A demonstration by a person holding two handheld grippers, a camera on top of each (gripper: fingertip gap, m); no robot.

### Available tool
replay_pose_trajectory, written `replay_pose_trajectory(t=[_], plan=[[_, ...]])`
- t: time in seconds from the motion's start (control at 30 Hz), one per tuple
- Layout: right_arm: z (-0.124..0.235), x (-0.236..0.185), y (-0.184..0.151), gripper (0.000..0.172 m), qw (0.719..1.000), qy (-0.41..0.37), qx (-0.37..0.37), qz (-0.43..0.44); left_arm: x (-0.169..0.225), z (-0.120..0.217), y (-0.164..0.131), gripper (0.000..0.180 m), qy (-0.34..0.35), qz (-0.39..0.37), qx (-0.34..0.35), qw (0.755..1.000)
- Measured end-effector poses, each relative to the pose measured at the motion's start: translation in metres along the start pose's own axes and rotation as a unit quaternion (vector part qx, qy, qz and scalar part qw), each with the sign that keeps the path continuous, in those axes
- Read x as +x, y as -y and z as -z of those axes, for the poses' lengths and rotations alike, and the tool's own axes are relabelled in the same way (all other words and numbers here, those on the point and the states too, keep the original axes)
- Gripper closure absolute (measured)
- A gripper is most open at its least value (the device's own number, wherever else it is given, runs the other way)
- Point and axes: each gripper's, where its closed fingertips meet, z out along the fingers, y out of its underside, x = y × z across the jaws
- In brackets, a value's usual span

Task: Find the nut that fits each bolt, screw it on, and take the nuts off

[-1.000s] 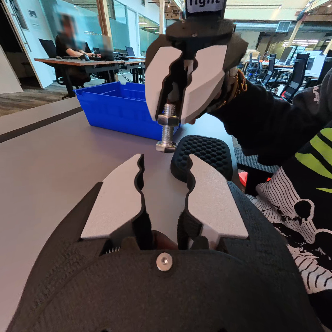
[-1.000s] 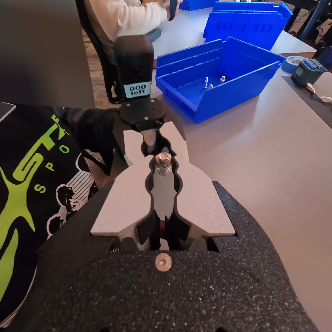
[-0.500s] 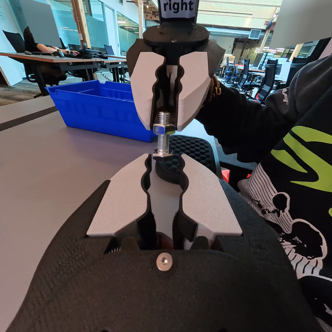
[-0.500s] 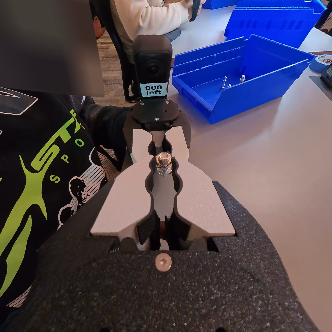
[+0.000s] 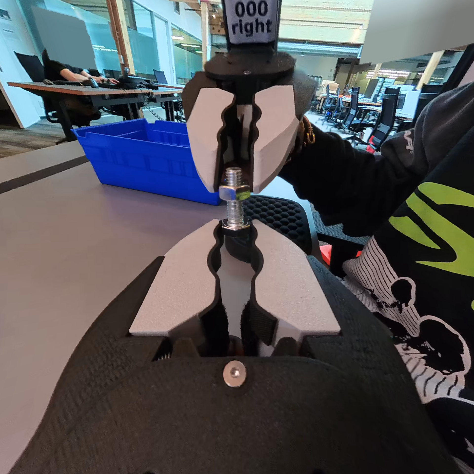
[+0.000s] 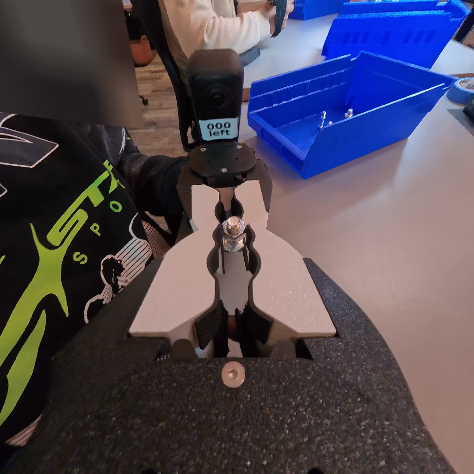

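The left hand-held gripper point(image 5: 234, 225) clamps the hexagonal head of a silver bolt point(image 5: 235, 210), whose long axis runs straight ahead to 12 o'clock, where the facing right hand-held gripper point(image 5: 234, 188) pinches the nut point(image 5: 234, 193) partway along the thread. Both tools meet nose to nose above the grey tabletop point(image 5: 77, 243). A blue bin point(image 6: 359, 123) at 2 o'clock in the right wrist view holds further fasteners; open-plan office desks lie beyond.
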Motion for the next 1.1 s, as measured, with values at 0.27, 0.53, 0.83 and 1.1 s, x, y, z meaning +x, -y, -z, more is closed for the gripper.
replay_pose_trajectory(t=[0.27, 0.53, 0.83, 1.1], plan=[[0.004, 0.022, 0.022, 0.094, 0.959, -0.129, 0.241, -0.070, -0.003, 0.002, 0.006, 0.162, 0.007, 0.024, 0.036, 0.999], [-0.019, 0.023, 0.011, 0.099, 0.959, -0.162, 0.223, -0.066, -0.001, 0.005, 0.007, 0.162, -0.003, 0.021, 0.046, 0.999], [-0.002, 0.022, 0.006, 0.107, 0.957, -0.170, 0.224, -0.065, 0.002, 0.007, 0.009, 0.162, -0.008, 0.012, 0.053, 0.999], [0.041, 0.029, -0.017, 0.158, 0.945, -0.232, 0.221, -0.068, 0.001, 0.008, 0.010, 0.162, -0.006, 0.012, 0.056, 0.998]])
